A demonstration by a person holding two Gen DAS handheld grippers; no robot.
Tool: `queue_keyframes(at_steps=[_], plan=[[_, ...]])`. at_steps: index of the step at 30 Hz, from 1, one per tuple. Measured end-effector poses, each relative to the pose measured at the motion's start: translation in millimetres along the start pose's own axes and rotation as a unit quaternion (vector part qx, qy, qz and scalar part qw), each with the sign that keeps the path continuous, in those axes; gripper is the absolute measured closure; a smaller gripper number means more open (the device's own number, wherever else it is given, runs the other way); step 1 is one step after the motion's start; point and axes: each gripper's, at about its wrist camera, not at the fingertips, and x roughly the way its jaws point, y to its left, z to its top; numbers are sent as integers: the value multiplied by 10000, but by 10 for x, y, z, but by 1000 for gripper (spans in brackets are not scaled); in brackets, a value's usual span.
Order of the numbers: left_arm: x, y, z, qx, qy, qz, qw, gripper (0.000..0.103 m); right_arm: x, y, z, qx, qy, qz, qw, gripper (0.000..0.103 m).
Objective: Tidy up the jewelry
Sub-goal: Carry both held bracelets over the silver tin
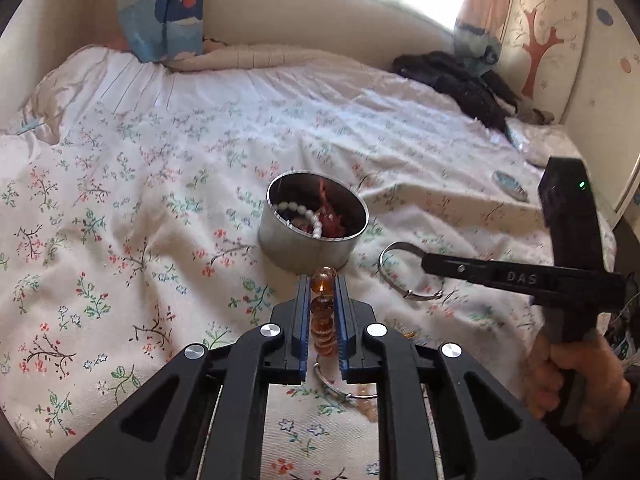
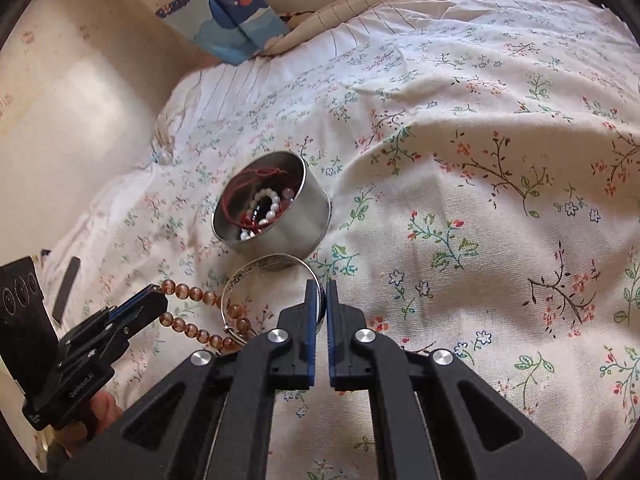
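1. A round metal tin (image 1: 314, 222) stands open on a floral bedsheet (image 1: 120, 208); it serves as the landmark here.
2. Inside the tin lie white pearl beads (image 1: 306, 216), red cord (image 2: 250, 184) and dark beads.
3. The left gripper (image 1: 322, 284) sits just in front of the tin, its jaws clamped on an amber bead bracelet (image 1: 323, 312).
4. From the right wrist view, the bracelet's loop trails from the left gripper toward a silver bangle (image 2: 256, 276), which touches the tin's near wall.
5. The right gripper (image 2: 323, 290) is in front of the tin, to its right, jaws pressed together on the bangle's rim.
6. A hand (image 1: 576, 380) grips the right gripper's handle.
7. A dark garment (image 1: 460, 80) lies well beyond the tin, by the headboard.
8. A small round blue item (image 1: 510, 185) lies to the tin's right.
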Motion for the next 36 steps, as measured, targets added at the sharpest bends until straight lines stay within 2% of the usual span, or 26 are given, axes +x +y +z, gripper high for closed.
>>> queue_keyframes(at_steps=[4, 17, 22, 36], plan=[[-102, -62, 75, -23, -253, -124, 9996, 92, -74, 0, 46, 158, -193, 320, 9992, 98], [-161, -195, 395, -10, -639, -380, 9972, 92, -236, -52, 277, 484, -877, 753, 9921, 98], [-70, -206, 533, -73, -676, -421, 9968, 92, -217, -74, 388, 575, -1019, 783, 9900, 98], [227, -161, 819, -249, -663, -527, 9961, 92, -83, -47, 531, 455, -1033, 602, 9918, 98]])
